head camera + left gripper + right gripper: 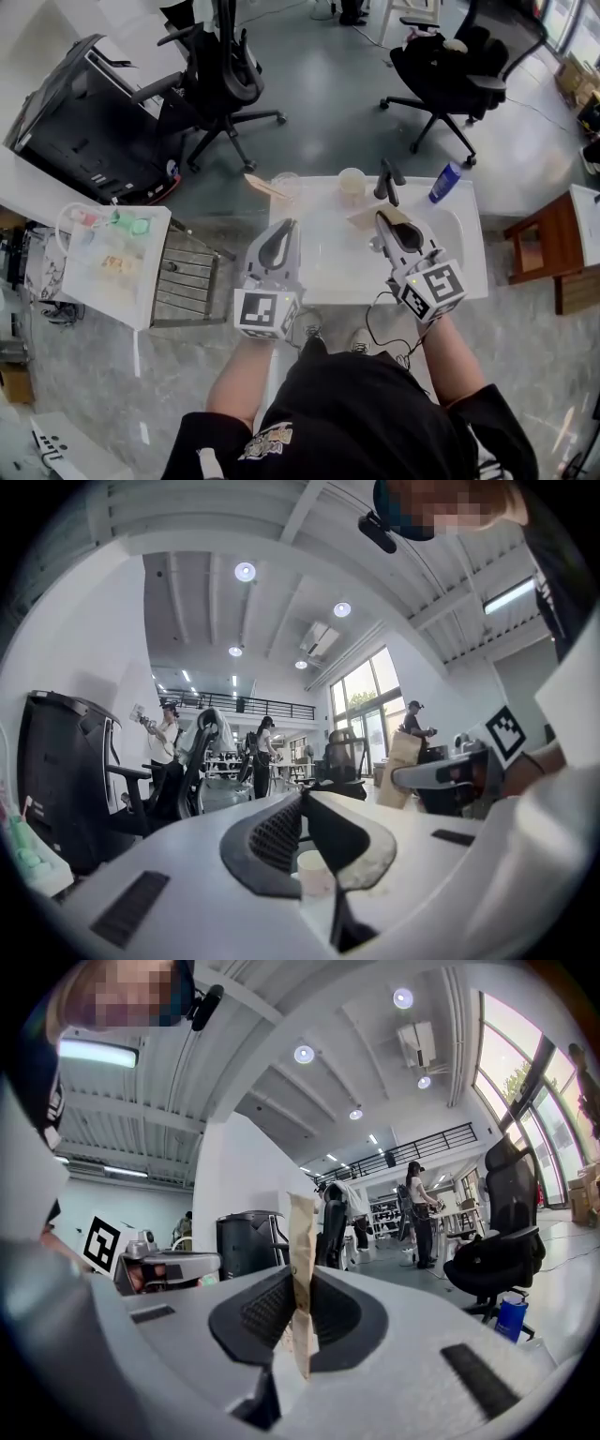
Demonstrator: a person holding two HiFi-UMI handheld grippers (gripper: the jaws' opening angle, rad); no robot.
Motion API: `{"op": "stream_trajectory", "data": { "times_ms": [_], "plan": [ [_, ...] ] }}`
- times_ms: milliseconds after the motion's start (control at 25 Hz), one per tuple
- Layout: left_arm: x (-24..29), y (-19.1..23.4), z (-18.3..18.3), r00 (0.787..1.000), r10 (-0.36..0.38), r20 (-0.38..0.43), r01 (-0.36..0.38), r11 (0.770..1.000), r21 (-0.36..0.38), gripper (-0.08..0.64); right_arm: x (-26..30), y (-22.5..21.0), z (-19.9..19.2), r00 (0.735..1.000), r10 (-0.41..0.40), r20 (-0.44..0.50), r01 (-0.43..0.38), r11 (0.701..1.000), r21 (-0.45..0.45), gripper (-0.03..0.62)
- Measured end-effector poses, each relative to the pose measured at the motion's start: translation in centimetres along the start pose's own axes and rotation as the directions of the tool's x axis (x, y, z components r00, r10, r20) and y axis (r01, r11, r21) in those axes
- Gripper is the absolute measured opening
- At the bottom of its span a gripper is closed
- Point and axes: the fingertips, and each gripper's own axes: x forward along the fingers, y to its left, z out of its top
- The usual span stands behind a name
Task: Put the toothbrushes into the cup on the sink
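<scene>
Right tool (300, 1283): clamped on tan paper-wrapped toothbrush (302, 1232). We should keep it upright, lowering end-first into translucent round cup (284, 185), upper centre. Left tool (302, 803): closed, empty.

The floor (328, 103) is grey and shiny. A black wheeled chair (220, 84) stands on it at the left, and a second black chair (450, 75) at the right. A brown wooden table (553, 248) sits by the right edge. Round lights (245, 571) glow in the white ceiling (187, 592). Big windows (366, 691) let daylight in.
</scene>
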Motion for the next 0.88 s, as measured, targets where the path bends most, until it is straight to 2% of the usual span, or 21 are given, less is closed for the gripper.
{"op": "stream_trajectory", "data": {
  "times_ms": [440, 880],
  "plan": [
    [-1.0, -7.8, -1.5, 0.996, -0.044, -0.073, 0.038, 0.997, -0.072, 0.008, -3.3, -1.8, -0.6, 0.999, 0.038, -0.006, -0.038, 0.999, -0.003, 0.035],
    [-1.4, -8.8, -2.5, 0.998, -0.018, -0.066, 0.012, 0.997, -0.079, 0.008, -2.8, -2.3, -1.1, 0.997, 0.077, -0.015, -0.077, 0.997, -0.010, 0.035]
  ]
}}
